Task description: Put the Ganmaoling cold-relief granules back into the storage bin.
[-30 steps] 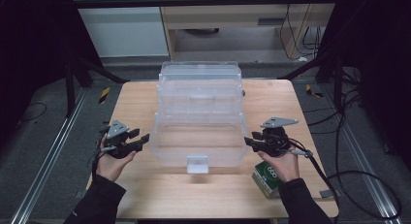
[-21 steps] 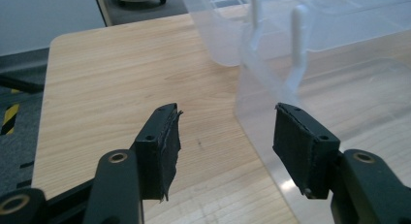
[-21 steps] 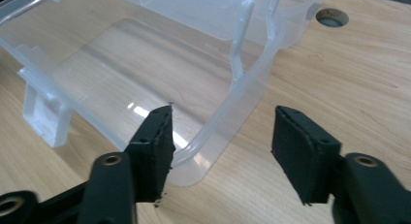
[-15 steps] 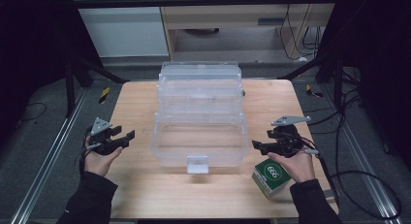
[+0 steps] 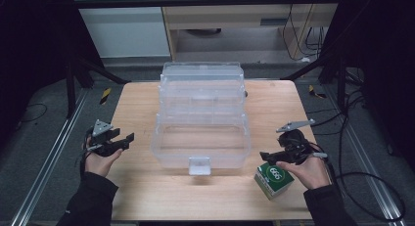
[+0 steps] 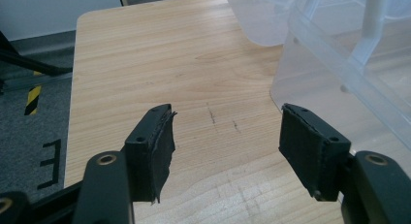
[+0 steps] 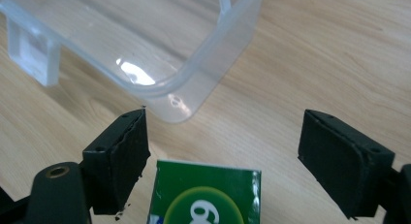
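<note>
We see a clear plastic tiered organiser box (image 5: 201, 116) standing open at the centre of the wooden worktop (image 5: 142, 108), its trays stepped back and its front latch (image 5: 199, 165) facing us. To the left of the box, well apart from it, the left hand-held gripper (image 5: 125, 139) hovers at the worktop's edge with its jaws spread wide and nothing between them; in the left gripper view (image 6: 225, 136) they frame bare wood, with the box wall (image 6: 339, 64) to one side. To the right of the box's front corner, the right hand-held gripper (image 5: 266, 156) likewise stands open, poised just above a small green carton (image 5: 274, 179) that rests on the worktop near that corner; in the right gripper view (image 7: 223, 151) the carton (image 7: 203, 195) lies between the jaws, untouched.
</note>
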Motion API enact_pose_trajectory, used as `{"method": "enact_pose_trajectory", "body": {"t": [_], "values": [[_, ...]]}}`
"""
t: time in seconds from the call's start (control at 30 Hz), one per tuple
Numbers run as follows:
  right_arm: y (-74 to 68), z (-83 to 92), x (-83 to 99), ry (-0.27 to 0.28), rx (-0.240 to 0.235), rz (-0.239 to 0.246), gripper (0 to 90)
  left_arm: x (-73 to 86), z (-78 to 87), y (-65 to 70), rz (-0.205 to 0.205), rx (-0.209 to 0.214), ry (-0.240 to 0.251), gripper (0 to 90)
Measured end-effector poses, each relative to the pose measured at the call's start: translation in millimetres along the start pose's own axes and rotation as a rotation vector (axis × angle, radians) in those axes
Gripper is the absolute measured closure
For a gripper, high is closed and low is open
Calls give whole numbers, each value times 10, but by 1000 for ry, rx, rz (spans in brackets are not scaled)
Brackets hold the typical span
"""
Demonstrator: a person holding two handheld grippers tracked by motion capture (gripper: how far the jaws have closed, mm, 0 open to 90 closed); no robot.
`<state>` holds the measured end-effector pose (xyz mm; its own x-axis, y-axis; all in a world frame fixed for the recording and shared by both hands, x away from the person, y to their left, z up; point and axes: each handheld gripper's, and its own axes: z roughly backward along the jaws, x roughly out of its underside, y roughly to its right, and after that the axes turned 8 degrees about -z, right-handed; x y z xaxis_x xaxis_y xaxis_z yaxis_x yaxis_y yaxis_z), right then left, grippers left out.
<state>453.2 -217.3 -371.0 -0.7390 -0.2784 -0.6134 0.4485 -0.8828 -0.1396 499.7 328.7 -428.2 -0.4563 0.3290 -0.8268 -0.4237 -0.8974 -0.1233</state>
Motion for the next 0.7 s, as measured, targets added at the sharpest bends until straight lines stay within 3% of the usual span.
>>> {"method": "enact_pose_trajectory", "body": {"t": [0.43, 0.7], "values": [[-53, 0, 88, -157, 20, 4, 121, 9, -10, 12, -3, 0, -6, 349], [-93, -37, 154, -195, 40, 7, 75, 26, -10, 34, -13, 1, -18, 345]]}}
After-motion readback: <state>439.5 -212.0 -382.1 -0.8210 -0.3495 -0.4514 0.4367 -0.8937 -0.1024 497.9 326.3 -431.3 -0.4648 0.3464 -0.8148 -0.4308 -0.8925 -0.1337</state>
